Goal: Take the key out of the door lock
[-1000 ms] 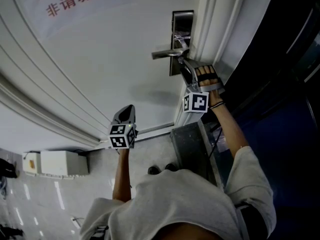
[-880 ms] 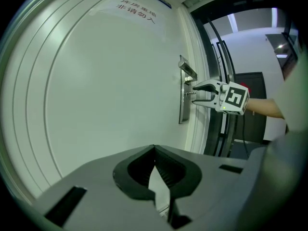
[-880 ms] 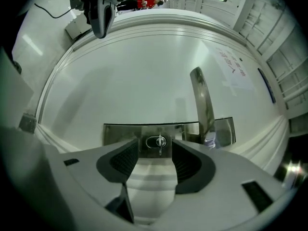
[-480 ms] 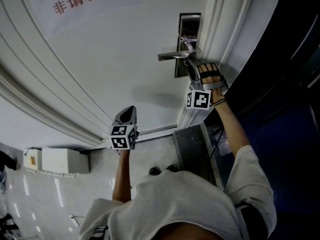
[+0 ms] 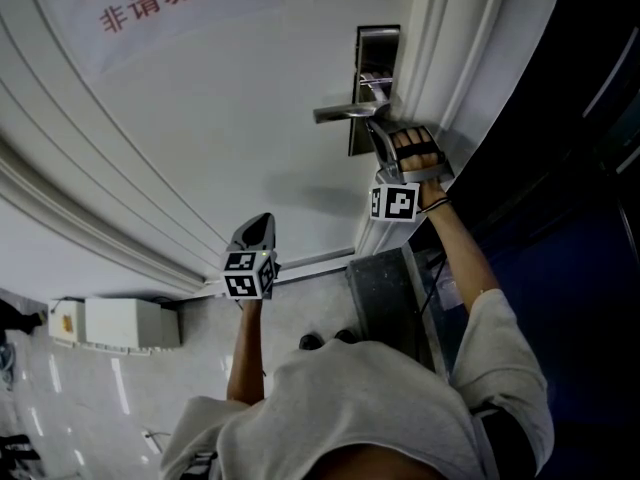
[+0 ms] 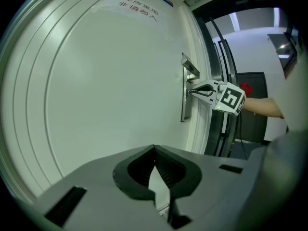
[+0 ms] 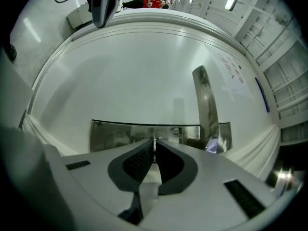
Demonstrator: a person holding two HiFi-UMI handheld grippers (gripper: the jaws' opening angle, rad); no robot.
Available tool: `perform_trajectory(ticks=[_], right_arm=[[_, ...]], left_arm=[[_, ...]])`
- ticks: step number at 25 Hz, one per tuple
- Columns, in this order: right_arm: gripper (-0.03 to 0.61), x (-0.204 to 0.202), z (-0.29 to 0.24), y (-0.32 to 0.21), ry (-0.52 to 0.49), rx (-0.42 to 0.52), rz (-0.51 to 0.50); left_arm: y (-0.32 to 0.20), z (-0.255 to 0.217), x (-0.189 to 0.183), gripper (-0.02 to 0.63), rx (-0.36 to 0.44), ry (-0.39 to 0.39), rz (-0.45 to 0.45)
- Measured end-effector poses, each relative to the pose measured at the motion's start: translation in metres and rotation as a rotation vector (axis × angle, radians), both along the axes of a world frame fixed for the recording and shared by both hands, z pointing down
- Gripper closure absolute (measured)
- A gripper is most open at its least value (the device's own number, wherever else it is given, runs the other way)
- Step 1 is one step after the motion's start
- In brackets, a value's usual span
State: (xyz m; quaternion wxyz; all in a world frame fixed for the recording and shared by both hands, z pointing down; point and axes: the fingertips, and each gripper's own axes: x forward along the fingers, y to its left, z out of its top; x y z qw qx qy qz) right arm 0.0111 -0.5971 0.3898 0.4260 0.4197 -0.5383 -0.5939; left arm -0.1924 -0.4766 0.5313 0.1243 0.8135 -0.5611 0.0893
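Note:
A steel lock plate [image 5: 378, 50] with a lever handle [image 5: 345, 113] sits on the white door's right edge. My right gripper [image 5: 372, 130] is pressed up to the plate just below the handle. Its jaws have just been closing and now meet on a thin sliver, the key [image 7: 154, 137], in front of the lock plate [image 7: 115, 134]. Little else of the key shows. The left gripper view shows that right gripper [image 6: 192, 91] at the plate [image 6: 185, 110]. My left gripper [image 5: 262, 218] hangs lower left, away from the lock, shut on nothing [image 6: 154, 147].
A paper notice [image 5: 170, 3] with red characters hangs on the door at upper left. The door frame [image 5: 440, 58] and a dark opening [image 5: 570, 118] lie right of the lock. A grey metal box [image 5: 385, 298] and a white box [image 5: 115, 325] stand on the floor.
The right gripper has stayed at the lock plate below the handle, shifting only slightly. The left gripper has not moved.

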Motion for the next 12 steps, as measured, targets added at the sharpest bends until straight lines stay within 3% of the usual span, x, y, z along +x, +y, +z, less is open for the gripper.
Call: perform_trajectory(ticks=[12], right_arm=[[0.546,0.0013,0.0,0.0012,0.0,0.002,0.012]], left_arm=[[0.0029,0.0011,0.0063,0.595,-0.001,-0.003,0.007]])
